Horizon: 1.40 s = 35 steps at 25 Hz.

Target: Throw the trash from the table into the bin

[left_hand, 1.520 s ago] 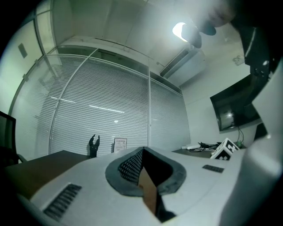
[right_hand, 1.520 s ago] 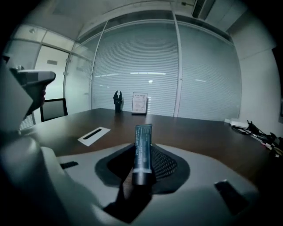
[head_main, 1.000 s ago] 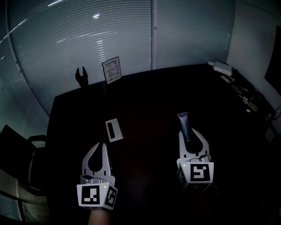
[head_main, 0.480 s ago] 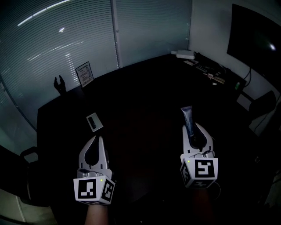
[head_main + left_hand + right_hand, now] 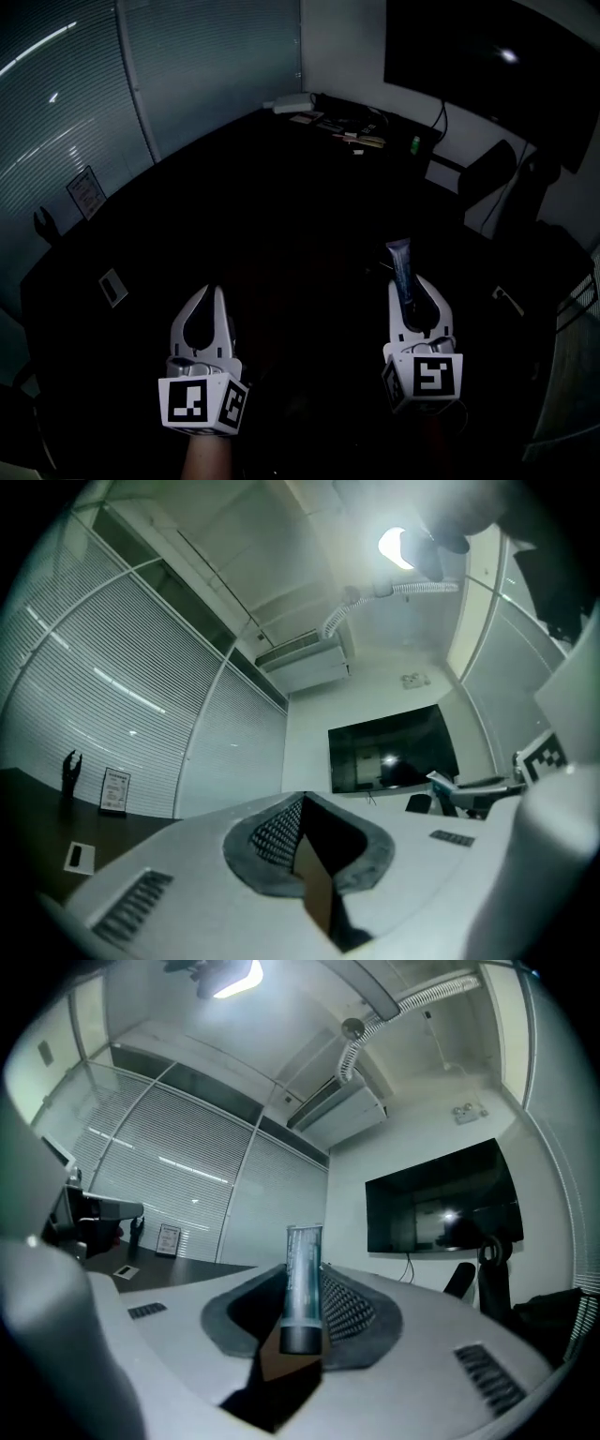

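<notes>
Gripping a squeeze tube (image 5: 302,1274) in the right gripper (image 5: 411,283), fingers closed on its lower body next to the dark cap, crimped flat end poking out past the fingertips. Held roughly level, out over the near part of the dark desk (image 5: 234,206), clear of the surface and touching nothing else. Over on the left gripper (image 5: 212,292): fingers pressed together, nothing between them, hovering alongside and well apart from the right.

Judging by the look: light, probably partly used, soft-walled plastic with a smooth, slightly slick skin. Likely to dent under a hard squeeze and to creep out of the fingers if pinched on the flat tail. Better taken where it is now: low on the round body beside the cap, the stiffest part, with the fingers across the width. Not fragile, so no harm in a drop into a bin. Worth minding the long free end, though; could swing or catch a rim on the way in.

No bin in any view yet. Only a wall screen (image 5: 487,56), a chair (image 5: 483,178) below it, clutter (image 5: 328,117) at the desk's far corner, plus a small white card (image 5: 112,287) and a framed sign (image 5: 84,192) off to the left on the desk. Hard to say whether the card counts as trash. For the release, best to bring the tube above the opening first, then part the fingers fully so the slick body falls free.
</notes>
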### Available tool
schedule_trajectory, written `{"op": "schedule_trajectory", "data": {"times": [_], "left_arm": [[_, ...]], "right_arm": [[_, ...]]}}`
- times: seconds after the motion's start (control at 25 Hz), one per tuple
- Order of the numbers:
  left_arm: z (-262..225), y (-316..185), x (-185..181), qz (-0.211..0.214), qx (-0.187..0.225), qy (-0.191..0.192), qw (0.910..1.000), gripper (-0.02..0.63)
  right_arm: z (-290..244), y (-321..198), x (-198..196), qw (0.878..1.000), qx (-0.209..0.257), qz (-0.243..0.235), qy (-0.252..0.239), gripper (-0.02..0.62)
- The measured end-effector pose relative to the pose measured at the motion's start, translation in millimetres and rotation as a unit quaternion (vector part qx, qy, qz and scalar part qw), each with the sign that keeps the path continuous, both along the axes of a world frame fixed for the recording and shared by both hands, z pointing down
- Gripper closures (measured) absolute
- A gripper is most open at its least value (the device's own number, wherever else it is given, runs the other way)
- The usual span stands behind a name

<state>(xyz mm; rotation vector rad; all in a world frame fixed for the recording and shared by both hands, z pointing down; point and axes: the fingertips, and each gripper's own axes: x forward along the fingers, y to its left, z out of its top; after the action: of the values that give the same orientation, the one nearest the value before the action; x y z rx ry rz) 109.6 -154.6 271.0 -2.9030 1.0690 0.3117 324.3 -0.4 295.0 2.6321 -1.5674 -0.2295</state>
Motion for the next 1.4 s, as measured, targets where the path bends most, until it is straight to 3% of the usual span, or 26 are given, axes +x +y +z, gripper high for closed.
{"op": "schedule_trajectory", "data": {"times": [0.2, 0.36, 0.64, 0.8, 0.84, 0.96, 1.24, 1.4], "left_arm": [[21.1, 43.5, 80.2, 0.024, -0.009, -0.018, 0.9995, 0.607], [51.8, 67.7, 119.7, 0.022, -0.01, -0.03, 0.9993, 0.607], [112.3, 84.6, 144.0, 0.005, -0.025, -0.059, 0.998, 0.607], [121.6, 84.7, 149.8, 0.005, -0.025, -0.066, 0.9975, 0.607], [122.8, 84.9, 151.6, 0.006, -0.025, -0.068, 0.9974, 0.607], [126.0, 85.7, 156.1, 0.008, -0.025, -0.071, 0.9971, 0.607], [120.9, 78.1, 156.9, 0.007, -0.024, -0.07, 0.9973, 0.607], [118.5, 73.2, 155.2, 0.005, -0.026, -0.067, 0.9974, 0.607]], "right_arm": [[51.8, 47.1, 73.5, 0.999, -0.023, 0.016, -0.03, 0.48], [112.6, 67.9, 107.3, 0.998, -0.044, 0.008, -0.051, 0.48], [236.7, 83.9, 138.9, 0.988, -0.095, 0.007, -0.118, 0.479], [294.5, 82.4, 143.3, 0.976, -0.151, 0.002, -0.159, 0.477], [305.8, 82.0, 144.1, 0.971, -0.16, -0.001, -0.177, 0.423], [315.7, 83.7, 148.2, 0.967, -0.162, 0.001, -0.195, 0.41], [287.5, 79.4, 156.8, 0.976, -0.128, 0.02, -0.172, 0.41], [284.5, 74.7, 150.1, 0.977, -0.139, 0.005, -0.162, 0.411]]}}
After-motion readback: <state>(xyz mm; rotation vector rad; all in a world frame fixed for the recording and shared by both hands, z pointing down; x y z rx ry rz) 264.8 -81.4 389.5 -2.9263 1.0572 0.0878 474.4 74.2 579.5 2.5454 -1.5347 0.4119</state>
